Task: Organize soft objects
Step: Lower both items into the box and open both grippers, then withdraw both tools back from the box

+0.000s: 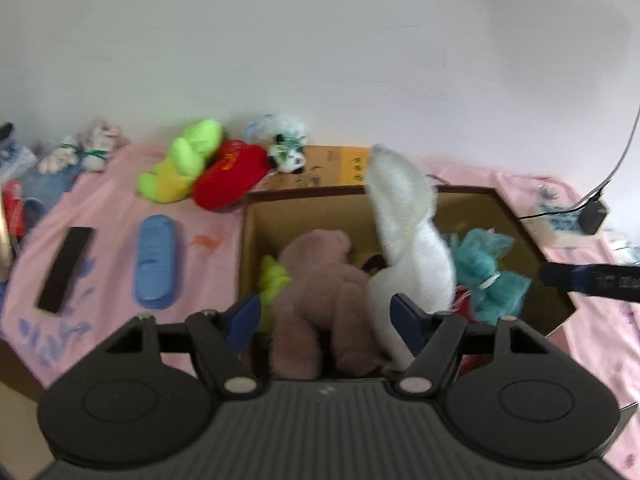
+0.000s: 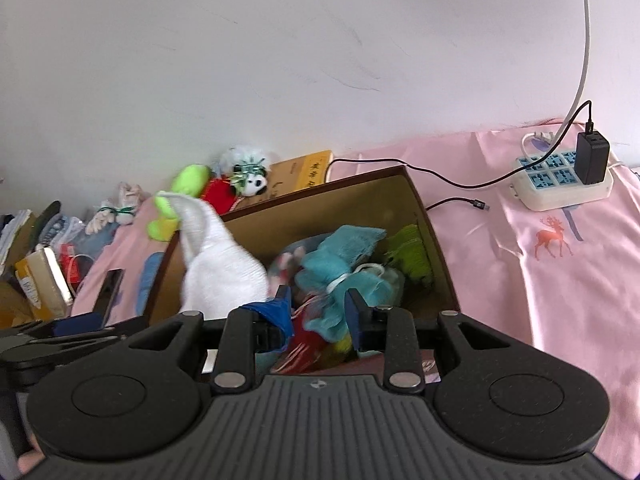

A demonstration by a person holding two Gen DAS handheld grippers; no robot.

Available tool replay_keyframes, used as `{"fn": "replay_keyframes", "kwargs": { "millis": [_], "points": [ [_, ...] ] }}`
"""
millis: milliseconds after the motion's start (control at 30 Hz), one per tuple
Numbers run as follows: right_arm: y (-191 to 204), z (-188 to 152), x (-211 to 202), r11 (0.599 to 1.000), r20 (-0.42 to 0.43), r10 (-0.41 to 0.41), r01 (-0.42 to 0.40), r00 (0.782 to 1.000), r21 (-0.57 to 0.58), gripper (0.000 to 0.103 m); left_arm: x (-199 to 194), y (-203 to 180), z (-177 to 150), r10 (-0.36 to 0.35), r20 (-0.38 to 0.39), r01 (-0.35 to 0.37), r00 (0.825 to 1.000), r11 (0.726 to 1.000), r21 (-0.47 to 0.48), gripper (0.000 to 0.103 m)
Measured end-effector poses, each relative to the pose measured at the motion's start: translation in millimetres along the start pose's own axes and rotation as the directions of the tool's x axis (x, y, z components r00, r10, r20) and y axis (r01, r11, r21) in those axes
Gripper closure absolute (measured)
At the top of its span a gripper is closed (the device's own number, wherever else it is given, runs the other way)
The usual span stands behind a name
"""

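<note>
An open cardboard box (image 1: 249,224) stands on the pink sheet and holds a dusty-pink plush (image 1: 320,276), a white plush (image 1: 416,264) with a long ear sticking up, and a teal mesh pouf (image 1: 484,268). My left gripper (image 1: 325,316) hangs over the box's near side with its jaws wide apart. The pink and white plush lie below and between them, unpinched. My right gripper (image 2: 318,312) hovers above the teal pouf (image 2: 340,268) in the box (image 2: 400,184), jaws a little apart, nothing pressed between them. Its finger shows in the left view as the right gripper (image 1: 592,276).
Left of the box lie a lime-green plush (image 1: 180,160), a red plush (image 1: 230,176) and a small panda toy (image 1: 286,152). A blue case (image 1: 156,260) and a black bar (image 1: 64,268) rest on the sheet. A power strip (image 2: 560,184) with a charger and cable sits to the right.
</note>
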State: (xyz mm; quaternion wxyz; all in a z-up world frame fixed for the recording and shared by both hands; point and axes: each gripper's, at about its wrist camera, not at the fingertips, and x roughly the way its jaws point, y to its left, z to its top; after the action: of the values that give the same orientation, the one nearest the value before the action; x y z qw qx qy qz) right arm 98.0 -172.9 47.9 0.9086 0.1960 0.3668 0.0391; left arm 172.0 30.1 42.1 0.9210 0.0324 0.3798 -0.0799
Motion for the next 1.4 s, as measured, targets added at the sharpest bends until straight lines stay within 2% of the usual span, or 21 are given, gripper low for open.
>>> {"fn": "replay_keyframes", "kwargs": {
  "millis": [133, 300, 467, 700, 967, 1167, 1400],
  "points": [
    [8, -8, -13, 1.0, 0.02, 0.005, -0.005, 1.0, -0.025, 0.091, -5, 1, -7, 0.101, -0.011, -0.101, 0.995, 0.994, 0.031, 0.03],
    [11, -19, -32, 1.0, 0.053, 0.011, -0.011, 0.999, 0.006, 0.091, -24, 5, -15, 0.057, 0.007, -0.057, 0.998, 0.998, 0.022, 0.03],
    [24, -32, -46, 0.996, 0.064, -0.048, 0.052, 0.997, -0.066, 0.091, -36, -2, -22, 0.081, -0.002, -0.081, 0.997, 0.995, 0.049, 0.03],
    [33, -45, -68, 0.989, 0.1, -0.108, 0.117, 0.989, -0.094, 0.091, -53, -15, -34, 0.121, 0.015, -0.122, 0.993, 0.989, 0.088, 0.03],
    [28, -57, -93, 0.989, 0.107, -0.09, 0.101, 0.99, -0.104, 0.09, -74, -30, -44, 0.154, 0.002, -0.154, 0.988, 0.985, 0.084, 0.03],
    [20, -69, -116, 0.983, 0.089, -0.105, 0.117, 0.99, -0.139, 0.089, -87, -51, -55, 0.173, -0.029, -0.171, 0.984, 0.983, 0.063, 0.03],
    [6, -87, -134, 0.981, 0.061, -0.123, 0.131, 0.99, -0.144, 0.089, -96, -76, -75, 0.145, -0.093, -0.142, 0.985, 0.989, 0.037, 0.029]
  ]
}}
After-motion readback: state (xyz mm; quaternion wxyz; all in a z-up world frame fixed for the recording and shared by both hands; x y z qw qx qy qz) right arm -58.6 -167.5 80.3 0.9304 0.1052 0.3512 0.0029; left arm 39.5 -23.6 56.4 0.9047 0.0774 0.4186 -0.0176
